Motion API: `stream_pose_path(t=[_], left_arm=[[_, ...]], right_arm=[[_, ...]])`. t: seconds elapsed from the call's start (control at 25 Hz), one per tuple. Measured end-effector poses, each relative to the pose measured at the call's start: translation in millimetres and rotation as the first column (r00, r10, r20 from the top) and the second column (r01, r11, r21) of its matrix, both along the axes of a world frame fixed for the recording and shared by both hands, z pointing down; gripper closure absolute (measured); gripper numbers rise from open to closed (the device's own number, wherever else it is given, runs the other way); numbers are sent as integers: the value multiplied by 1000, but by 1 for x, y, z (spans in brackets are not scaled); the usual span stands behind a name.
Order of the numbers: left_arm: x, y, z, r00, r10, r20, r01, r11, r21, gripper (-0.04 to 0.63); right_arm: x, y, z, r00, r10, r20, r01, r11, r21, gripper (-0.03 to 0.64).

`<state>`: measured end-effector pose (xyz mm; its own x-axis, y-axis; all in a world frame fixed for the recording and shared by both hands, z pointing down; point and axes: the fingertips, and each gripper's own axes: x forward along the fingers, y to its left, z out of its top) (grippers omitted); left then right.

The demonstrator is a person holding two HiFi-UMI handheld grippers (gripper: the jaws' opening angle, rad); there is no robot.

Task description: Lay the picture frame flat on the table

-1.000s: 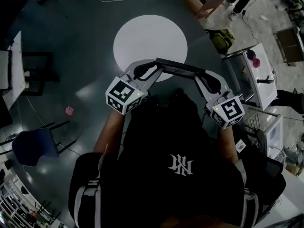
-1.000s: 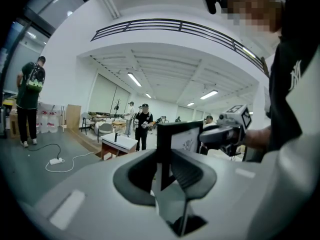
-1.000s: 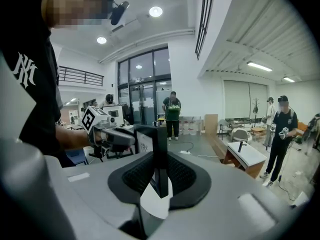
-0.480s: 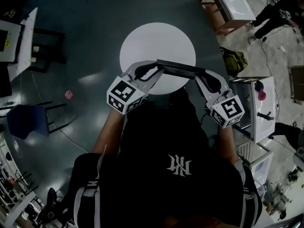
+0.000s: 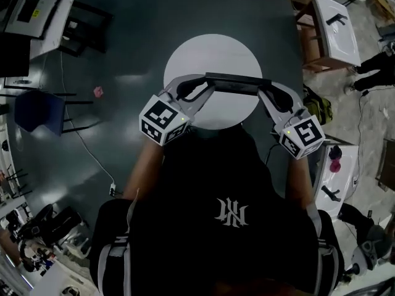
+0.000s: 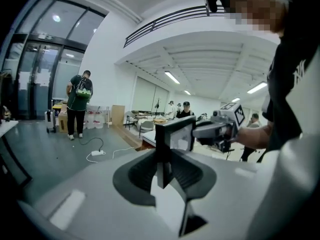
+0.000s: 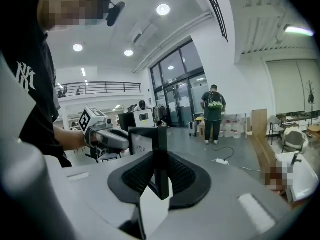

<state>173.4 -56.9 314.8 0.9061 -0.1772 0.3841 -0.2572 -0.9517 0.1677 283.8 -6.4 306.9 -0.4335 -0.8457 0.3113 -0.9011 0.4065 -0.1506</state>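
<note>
Frame carry, head view, left to right: blue chair [image 5: 38,111] at far left on the dark floor [image 5: 136,42], with a small pink scrap [image 5: 97,92] on the floor beside it.

Left hand-held gripper [image 5: 207,85] reaches in from the person's left; its marker cube [image 5: 162,121] is near the chest. In the left gripper view the jaws are partly open and clamped on the left vertical edge of the picture frame [image 6: 172,134], with the pads pressing both faces.

Picture frame [image 5: 237,83] spans between the two hand-held grippers. It's upright on its long edge, so only the dark top rail shows from above. It sits over the near part of the round white tabletop [image 5: 210,54]. Can't tell whether the lower edge touches the tabletop. Not laid flat yet.

Right hand-held gripper [image 5: 264,91] mirrors the left, with its cube [image 5: 300,136] near the chest. In the right gripper view the jaws are about half open and gripping the frame's right vertical edge, which stands between the ribbed pads [image 7: 180,176].

Right of that is a green bag [image 5: 316,106] on the floor and a white table [image 5: 336,20] at upper right.

In the background of the left gripper view, a person [image 6: 79,104] stands with their back turned and a power strip [image 6: 98,153] lies on the floor.
</note>
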Motion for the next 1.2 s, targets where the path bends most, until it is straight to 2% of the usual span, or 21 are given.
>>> stream_pose_path(t=[0.12, 0.28, 0.48, 0.64, 0.84, 1.08, 1.2], left_arm=[[0, -10, 6, 995, -97, 24, 97, 995, -7, 512], [-2, -24, 18, 974, -218, 60, 220, 975, -26, 512], [-19, -31, 43, 928, -355, 113, 363, 929, -65, 512], [-38, -33, 66, 888, -434, 154, 451, 888, -94, 511], [-71, -36, 104, 848, -489, 206, 521, 840, -151, 511], [-103, -44, 172, 844, -490, 219, 535, 798, -278, 511], [-120, -53, 210, 840, -488, 238, 542, 781, -309, 512]], right_arm=[[6, -21, 8, 997, -77, 30, 78, 997, -10, 548], [6, -46, 23, 981, -182, 64, 185, 982, -35, 548], [-7, -71, 50, 947, -304, 106, 311, 948, -64, 548], [-25, -86, 78, 925, -347, 153, 364, 926, -101, 548], [-58, -98, 119, 909, -364, 204, 398, 905, -154, 546], [-90, -114, 181, 923, -325, 208, 370, 896, -243, 545], [-106, -121, 218, 929, -297, 221, 354, 889, -290, 543]])
